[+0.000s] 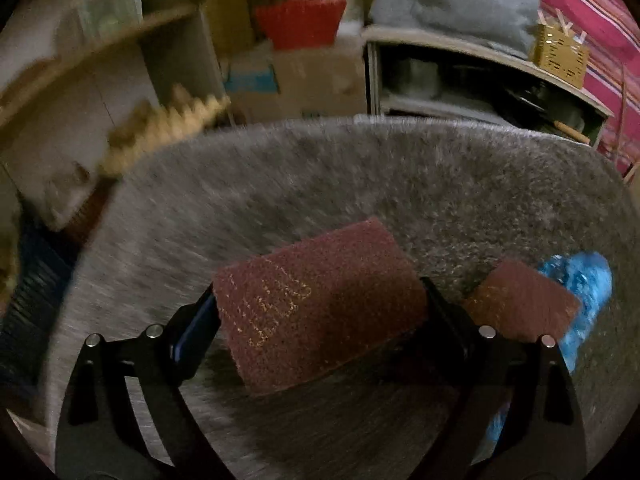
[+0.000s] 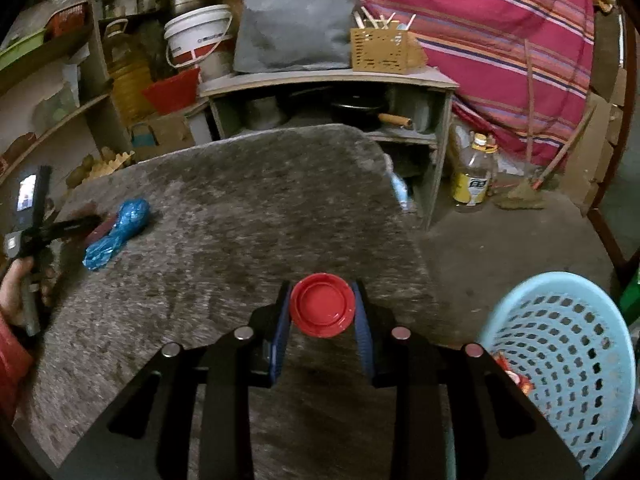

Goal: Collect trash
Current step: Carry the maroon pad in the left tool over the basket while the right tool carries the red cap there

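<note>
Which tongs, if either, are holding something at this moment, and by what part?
The right tongs hold the red lid, clamped across its rim on opposite edges. The left tongs straddle the larger maroon scouring pad; whether the fingers press on it cannot be told.

The worktop [image 2: 248, 208] wears a mottled grey, fuzzy cover. A maroon pad [image 1: 316, 304] with faint yellow lettering lies on it, a smaller maroon pad [image 1: 524, 300] beside it, and a crinkled bright blue bag [image 2: 118, 232]. The lid [image 2: 322, 310] is plain red. The fingers [image 2: 282, 320] carry dark blue ribbed pads on black frames with silver studs. The basket [image 2: 568, 364] is pale blue, pierced all over with rows of holes. Behind hangs a crimson cloth [image 2: 500, 28] striped in pink, orange and dark blue. The bucket [image 2: 198, 36] is white with a red band, and the caddy [image 2: 380, 50] is tan with a perforated pattern.
</note>
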Demonstrator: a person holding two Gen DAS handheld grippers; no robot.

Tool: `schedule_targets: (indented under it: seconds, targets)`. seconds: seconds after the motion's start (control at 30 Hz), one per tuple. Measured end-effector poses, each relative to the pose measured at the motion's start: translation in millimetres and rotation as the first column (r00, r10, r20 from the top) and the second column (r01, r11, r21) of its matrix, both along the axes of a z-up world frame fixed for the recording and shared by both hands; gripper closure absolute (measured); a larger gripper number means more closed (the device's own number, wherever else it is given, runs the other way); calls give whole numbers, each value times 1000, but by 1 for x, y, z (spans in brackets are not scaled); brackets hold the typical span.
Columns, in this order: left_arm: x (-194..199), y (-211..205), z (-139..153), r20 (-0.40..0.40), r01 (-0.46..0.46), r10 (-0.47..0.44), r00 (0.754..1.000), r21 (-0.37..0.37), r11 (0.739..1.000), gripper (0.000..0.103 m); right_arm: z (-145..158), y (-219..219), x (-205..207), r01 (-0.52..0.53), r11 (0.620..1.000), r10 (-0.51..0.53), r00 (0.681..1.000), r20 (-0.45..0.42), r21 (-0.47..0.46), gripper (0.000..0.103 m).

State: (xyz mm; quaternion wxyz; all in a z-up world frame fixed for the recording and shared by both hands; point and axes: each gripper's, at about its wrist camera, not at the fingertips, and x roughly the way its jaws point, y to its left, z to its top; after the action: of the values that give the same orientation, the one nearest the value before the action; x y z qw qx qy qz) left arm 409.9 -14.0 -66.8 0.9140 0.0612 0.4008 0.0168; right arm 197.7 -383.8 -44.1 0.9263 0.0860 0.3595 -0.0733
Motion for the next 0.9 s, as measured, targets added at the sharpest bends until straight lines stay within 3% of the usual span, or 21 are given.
schedule_targets:
  seconds: [0.17,0.33,0.47,0.6,0.8,0.9]
  targets:
    - [-42,-22,46,120,70,-76,990,54,996,13,3,-24,-20,55,998,-55,998,4,-4,73]
    - [-86,-72,83,194,182,-179,964,3,983,13,12,-50,-50,116,993,-116,993,33,2,73]
    - [-125,-126,99,242,294,-280,929,-22,956,13,16,-84,-82,190,982,-190,981,51,6,73]
    - [-161,-184,101,259,407,-379,888,-59,912,13,14,-117,-109,259,966,-259,964,54,4,73]
    - [-209,-284,79,234,554,-525,818,-77,829,13,4,-167,-152,349,936,-351,935,50,39,73]
    - [-235,-337,66,226,625,-599,768,-59,778,13,0,-185,-164,369,928,-371,927,50,55,73]
